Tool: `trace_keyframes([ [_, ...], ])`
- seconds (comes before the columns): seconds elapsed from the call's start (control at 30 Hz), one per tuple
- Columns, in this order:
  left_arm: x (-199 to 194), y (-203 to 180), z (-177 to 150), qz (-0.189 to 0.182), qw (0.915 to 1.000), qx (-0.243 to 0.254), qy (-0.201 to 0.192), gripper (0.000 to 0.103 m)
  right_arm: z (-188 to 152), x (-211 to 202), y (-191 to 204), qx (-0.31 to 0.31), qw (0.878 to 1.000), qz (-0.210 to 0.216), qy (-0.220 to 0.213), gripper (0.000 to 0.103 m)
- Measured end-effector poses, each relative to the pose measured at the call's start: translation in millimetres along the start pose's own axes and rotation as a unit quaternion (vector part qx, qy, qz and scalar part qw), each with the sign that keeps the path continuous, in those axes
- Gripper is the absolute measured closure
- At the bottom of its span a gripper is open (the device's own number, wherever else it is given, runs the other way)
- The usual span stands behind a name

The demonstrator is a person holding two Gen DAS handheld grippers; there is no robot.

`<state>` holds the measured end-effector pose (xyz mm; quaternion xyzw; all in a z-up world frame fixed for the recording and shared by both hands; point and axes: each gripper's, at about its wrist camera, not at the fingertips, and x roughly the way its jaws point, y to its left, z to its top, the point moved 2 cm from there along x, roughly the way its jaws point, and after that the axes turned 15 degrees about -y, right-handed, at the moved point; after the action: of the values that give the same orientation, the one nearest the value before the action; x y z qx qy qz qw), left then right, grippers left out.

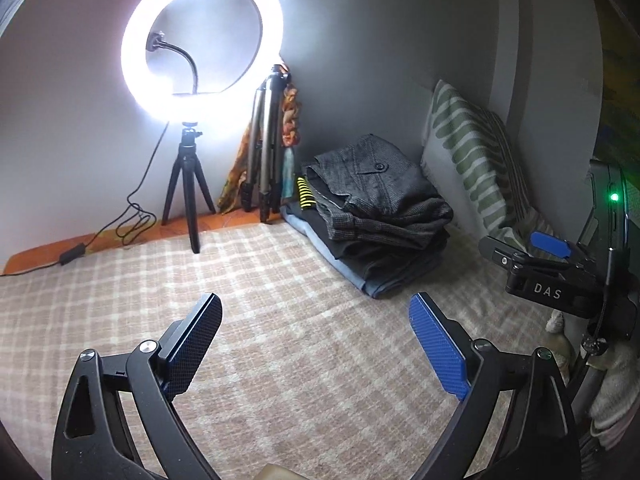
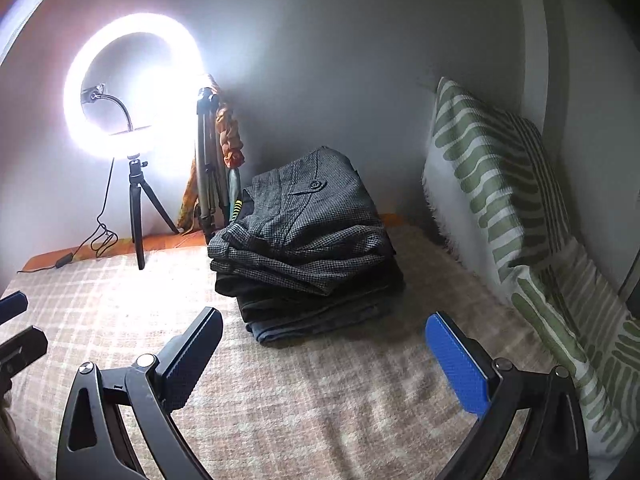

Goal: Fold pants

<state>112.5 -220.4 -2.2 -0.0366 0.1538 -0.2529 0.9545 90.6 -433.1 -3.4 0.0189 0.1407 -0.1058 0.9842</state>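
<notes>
A stack of folded pants [image 1: 380, 216] lies on the checked beige blanket [image 1: 280, 300] near the back wall; the top pair is grey tweed with a buttoned pocket. It also shows in the right wrist view [image 2: 308, 240]. My left gripper [image 1: 316, 340] is open and empty, low over the blanket in front of the stack. My right gripper [image 2: 324, 360] is open and empty, just in front of the stack. The right gripper's body [image 1: 560, 276] shows at the right edge of the left wrist view. The left gripper's fingers [image 2: 16, 320] show at the left edge of the right wrist view.
A lit ring light on a small tripod [image 1: 188, 184] stands at the back left, its cable [image 1: 120, 224] trailing on the bed. A folded silver tripod [image 1: 264, 152] leans in the corner. A green striped pillow [image 2: 500, 184] leans against the right wall.
</notes>
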Motion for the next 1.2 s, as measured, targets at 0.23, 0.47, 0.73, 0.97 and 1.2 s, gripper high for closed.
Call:
trace_keyframes([
  [0.23,2.6,1.8,-0.2,0.016,0.9999,0.004,0.004,0.008,-0.1,1.6,-1.6,-0.001,1.000,-0.003,-0.003,0.000],
  [0.47,4.8,6.0,-4.1,0.021,0.9996,-0.003,0.017,0.008,-0.3,1.3,1.3,-0.006,1.000,-0.001,-0.006,0.000],
  [0.73,2.2,8.5,-1.5,0.024,0.9996,-0.007,0.014,0.007,-0.8,1.8,2.3,-0.007,1.000,0.000,-0.006,0.000],
  [0.97,1.4,11.3,-0.6,0.027,0.9995,-0.005,0.012,0.007,-2.8,2.7,4.2,-0.009,1.000,0.001,-0.003,0.000],
  [1.2,0.6,12.1,0.5,0.028,0.9996,-0.006,0.009,0.007,-3.1,3.3,4.4,-0.009,1.000,0.002,-0.003,0.000],
])
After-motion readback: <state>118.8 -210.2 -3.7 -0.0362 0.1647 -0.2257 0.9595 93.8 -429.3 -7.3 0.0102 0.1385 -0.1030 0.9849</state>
